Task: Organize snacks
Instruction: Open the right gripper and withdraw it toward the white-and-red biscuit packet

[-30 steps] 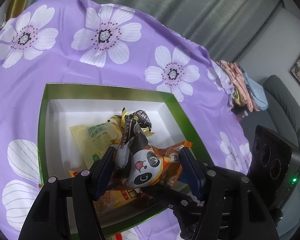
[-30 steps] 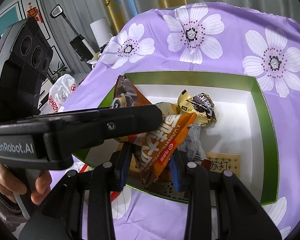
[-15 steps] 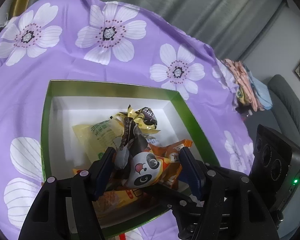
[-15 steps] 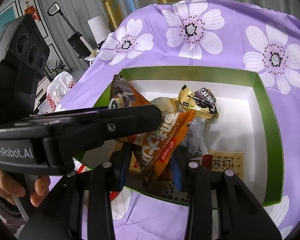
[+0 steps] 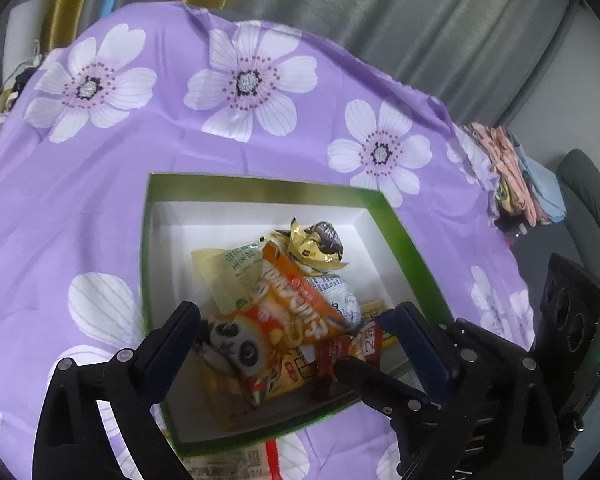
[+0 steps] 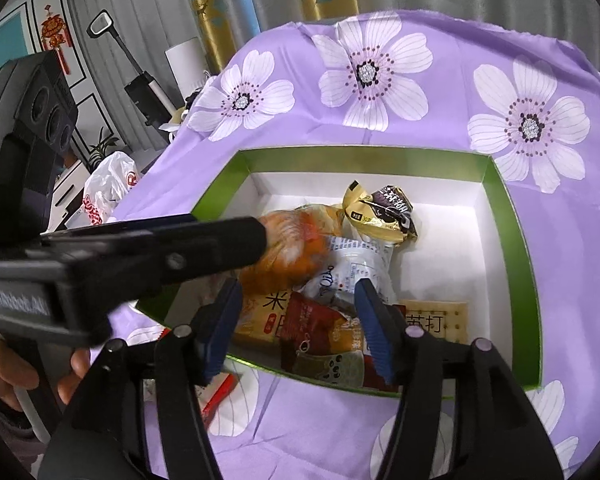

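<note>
Meanwhile, both grippers' jaws were opening over the green box: the left gripper freed a panda packet at lower centre, the right gripper a blurred orange packet, either liable to slide off the loose heap.

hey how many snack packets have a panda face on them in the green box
1. The panda packet lies at the near end of the green box, between the opening jaws of the left gripper and apparently untouched by them. Others may be buried in the pile.
</note>
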The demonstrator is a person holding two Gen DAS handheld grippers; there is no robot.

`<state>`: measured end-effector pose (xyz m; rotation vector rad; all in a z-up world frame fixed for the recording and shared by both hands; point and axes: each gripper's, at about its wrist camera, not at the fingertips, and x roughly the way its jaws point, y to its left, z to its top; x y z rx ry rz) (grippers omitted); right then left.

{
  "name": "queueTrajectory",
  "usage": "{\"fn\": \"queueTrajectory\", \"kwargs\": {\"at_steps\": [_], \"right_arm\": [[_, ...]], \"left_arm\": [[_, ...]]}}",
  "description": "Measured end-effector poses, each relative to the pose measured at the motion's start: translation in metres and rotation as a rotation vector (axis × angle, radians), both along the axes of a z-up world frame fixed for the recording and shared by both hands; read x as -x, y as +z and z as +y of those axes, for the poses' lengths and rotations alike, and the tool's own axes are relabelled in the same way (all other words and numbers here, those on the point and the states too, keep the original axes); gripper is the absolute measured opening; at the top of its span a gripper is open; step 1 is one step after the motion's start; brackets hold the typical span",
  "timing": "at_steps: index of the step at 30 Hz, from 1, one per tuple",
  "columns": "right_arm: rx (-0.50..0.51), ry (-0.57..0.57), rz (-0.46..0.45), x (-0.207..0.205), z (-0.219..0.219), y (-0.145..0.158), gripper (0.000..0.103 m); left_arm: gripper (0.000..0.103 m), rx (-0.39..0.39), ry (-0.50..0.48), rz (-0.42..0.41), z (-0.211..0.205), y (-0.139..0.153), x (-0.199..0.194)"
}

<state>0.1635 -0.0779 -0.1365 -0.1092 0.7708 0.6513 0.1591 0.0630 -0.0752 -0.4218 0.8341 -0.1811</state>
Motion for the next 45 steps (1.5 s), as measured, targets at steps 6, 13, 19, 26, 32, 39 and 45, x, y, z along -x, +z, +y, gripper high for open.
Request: {"fn": "queueTrajectory", "kwargs": {"at_steps": [6, 13, 19, 26, 32, 39, 45], "right_arm": [[-0.010, -0.002, -0.044, 0.020, -0.003, 0.014, 0.072], [-0.034, -0.044, -0.086, 0.058, -0.020, 0.027, 0.086], [-0.039, -0.089, -0.095, 0.092, -0.038, 0.029, 0.089], [-0.051, -0.136, -0.081, 0.126, -0.058, 0.027, 0.090], [-0.052, -0.156, -0.070, 0.147, -0.068, 0.024, 0.090], [-0.049, -0.164, -0.062, 0.159, -0.075, 0.022, 0.091], [-0.048, -0.170, -0.053, 0.164, -0.077, 0.021, 0.091]], "left_arm": [[0.097, -0.051, 0.021, -0.008, 0.002, 0.015, 0.025], [0.102, -0.044, 0.025, -0.021, -0.001, 0.022, 0.074], [0.102, -0.073, 0.055, -0.053, -0.002, 0.034, 0.114], [0.102, -0.105, 0.092, -0.035, -0.004, 0.031, 0.151], [0.102, -0.124, 0.109, 0.003, -0.010, 0.018, 0.166], [0.102, -0.101, 0.101, 0.030, -0.016, 0.010, 0.179], [0.102, -0.101, 0.073, 0.036, -0.023, 0.008, 0.183]]}}
